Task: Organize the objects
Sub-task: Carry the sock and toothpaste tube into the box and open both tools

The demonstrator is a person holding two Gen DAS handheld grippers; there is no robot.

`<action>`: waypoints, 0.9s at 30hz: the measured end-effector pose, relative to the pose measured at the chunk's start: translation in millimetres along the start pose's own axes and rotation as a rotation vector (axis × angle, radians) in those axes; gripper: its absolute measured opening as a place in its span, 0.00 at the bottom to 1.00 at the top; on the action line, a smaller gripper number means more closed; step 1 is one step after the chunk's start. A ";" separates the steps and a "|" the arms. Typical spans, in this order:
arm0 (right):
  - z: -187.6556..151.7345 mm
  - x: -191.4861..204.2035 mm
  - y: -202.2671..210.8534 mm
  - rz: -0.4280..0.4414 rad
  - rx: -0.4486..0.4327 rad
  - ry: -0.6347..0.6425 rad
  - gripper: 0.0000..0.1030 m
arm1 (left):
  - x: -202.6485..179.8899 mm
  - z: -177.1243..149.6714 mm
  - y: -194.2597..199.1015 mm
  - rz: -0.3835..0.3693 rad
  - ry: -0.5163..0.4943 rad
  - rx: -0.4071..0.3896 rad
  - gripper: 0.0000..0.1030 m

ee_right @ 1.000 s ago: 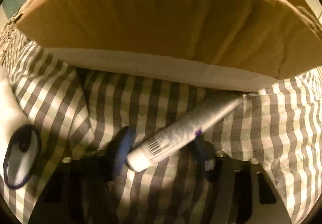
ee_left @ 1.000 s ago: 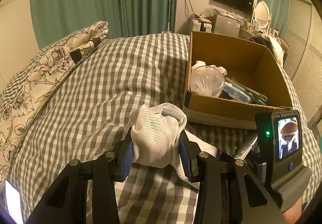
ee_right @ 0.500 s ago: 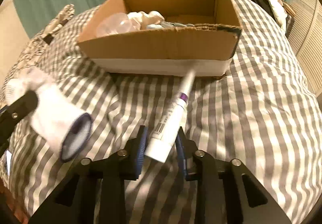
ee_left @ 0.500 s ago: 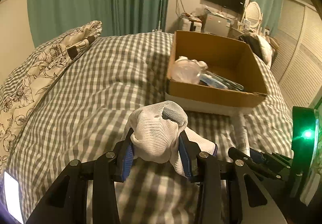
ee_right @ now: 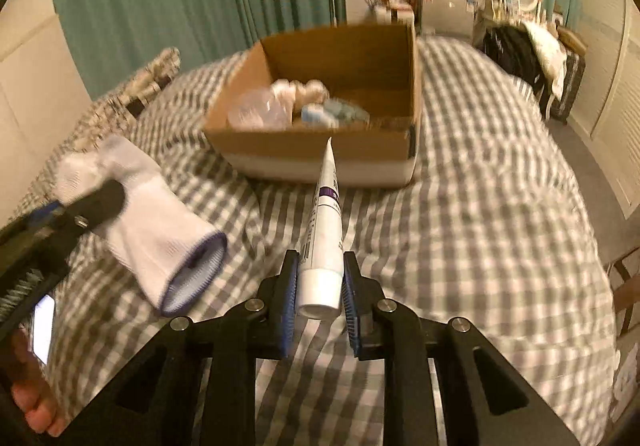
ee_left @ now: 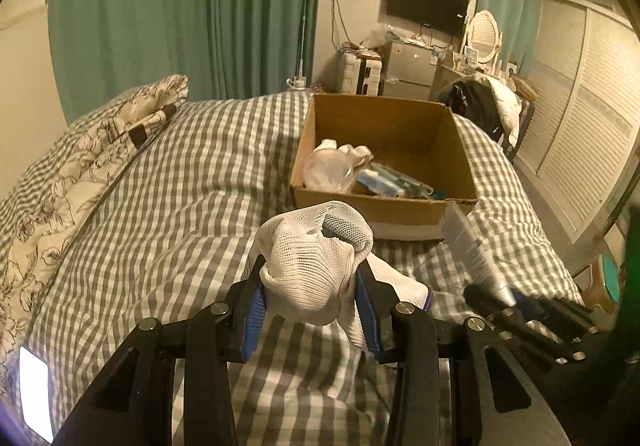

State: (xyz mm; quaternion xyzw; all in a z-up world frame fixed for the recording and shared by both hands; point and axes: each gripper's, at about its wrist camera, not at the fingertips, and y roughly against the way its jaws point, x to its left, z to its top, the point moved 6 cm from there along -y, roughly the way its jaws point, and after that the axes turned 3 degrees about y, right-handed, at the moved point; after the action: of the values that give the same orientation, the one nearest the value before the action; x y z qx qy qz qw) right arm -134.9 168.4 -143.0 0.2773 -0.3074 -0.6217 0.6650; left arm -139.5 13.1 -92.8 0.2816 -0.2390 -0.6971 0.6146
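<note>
Dim warm yellowish indoor light, both views. Strong fisheye bending, black vignette at corners. Left wrist view mostly sharp; cardboard box crisp, tube right of box smeared. Right wrist view motion-blurred around box and beyond. Bright overexposed rectangle far left of box, low.

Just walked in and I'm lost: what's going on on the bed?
A person is tidying items into the cardboard box on the checked bed. The left hand-held gripper grips a white sock; the right hand-held gripper grips a white tube. Both are in the air short of the box, which already holds several things.
</note>
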 end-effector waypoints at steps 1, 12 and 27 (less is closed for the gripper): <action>4.9 -0.9 7.6 0.000 -0.020 0.004 0.19 | -3.6 2.5 1.4 -0.004 -0.004 -0.003 0.40; 89.7 -6.1 64.4 0.035 -0.207 0.074 0.19 | -35.0 71.9 -2.3 -0.054 -0.050 -0.079 0.40; 217.0 -33.3 8.0 0.036 -0.275 0.109 0.19 | -58.8 174.9 -101.8 -0.020 -0.144 -0.109 0.40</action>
State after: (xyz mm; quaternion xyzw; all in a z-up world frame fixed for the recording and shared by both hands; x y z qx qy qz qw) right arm -294.5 205.1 3.5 0.2113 -0.1876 -0.6299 0.7234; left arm -328.0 82.4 -29.1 0.1994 -0.2416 -0.7335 0.6031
